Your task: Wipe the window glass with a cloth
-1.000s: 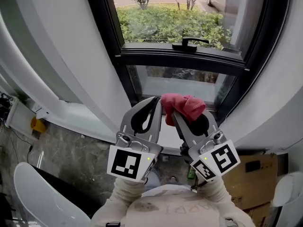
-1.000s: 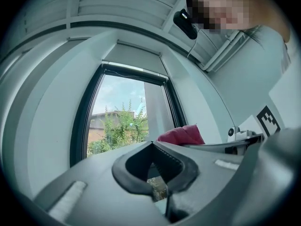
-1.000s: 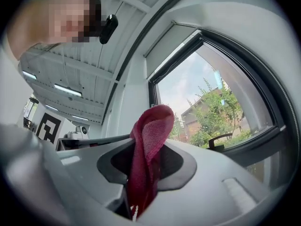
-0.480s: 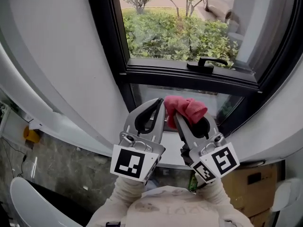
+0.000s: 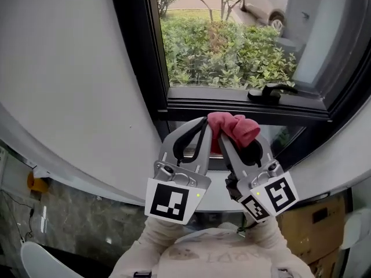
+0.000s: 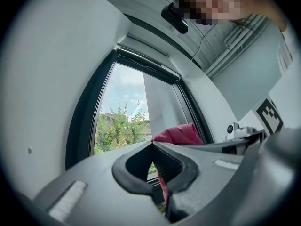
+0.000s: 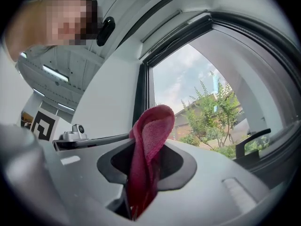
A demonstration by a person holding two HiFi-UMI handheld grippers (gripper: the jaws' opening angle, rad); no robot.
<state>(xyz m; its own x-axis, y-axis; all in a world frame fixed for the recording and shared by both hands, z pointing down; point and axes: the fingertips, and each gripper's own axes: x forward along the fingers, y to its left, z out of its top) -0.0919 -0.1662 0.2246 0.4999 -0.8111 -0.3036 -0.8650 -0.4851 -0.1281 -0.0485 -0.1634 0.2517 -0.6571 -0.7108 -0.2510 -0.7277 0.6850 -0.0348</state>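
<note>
Up at the window, the two grippers are held side by side, close together, their grey plastic bodies angled toward the far side. The right gripper (image 5: 239,139) has its jaws pinched on a red cloth (image 5: 233,126), a soft, nubby terry piece folded over on itself. The fold passes between the dark rubber pads and bunches into a rounded lump above the tips, just in front of the lower part of the window. The left gripper (image 5: 203,123) has its jaws pressed together at the tips with nothing between them. The curved fingers leave an oval loop behind the tips, and the cloth shows just to its right, beyond the jaws rather than in them.

Each gripper carries a cube with black-and-white square markers at its near end, the left one (image 5: 171,200) facing up and the right one (image 5: 272,196) tilted. Cream knitted sleeves (image 5: 156,242) lead back from them toward the person.

The window glass (image 5: 226,39) sits in a thick, dark, matte frame (image 5: 136,57) with a horizontal bar across it. A dark lever handle (image 5: 269,90) lies on that bar to the right of the grippers. Through the pane a dense green hedge (image 5: 232,57) and thin tree trunks are seen, with part of a pale car (image 5: 264,2) at the far right. A smooth white wall (image 5: 64,86) curves away at the left of the frame. Low at the near right stands a brown cardboard box (image 5: 313,225), and at the near left the floor is grey and stone-like (image 5: 75,213).
</note>
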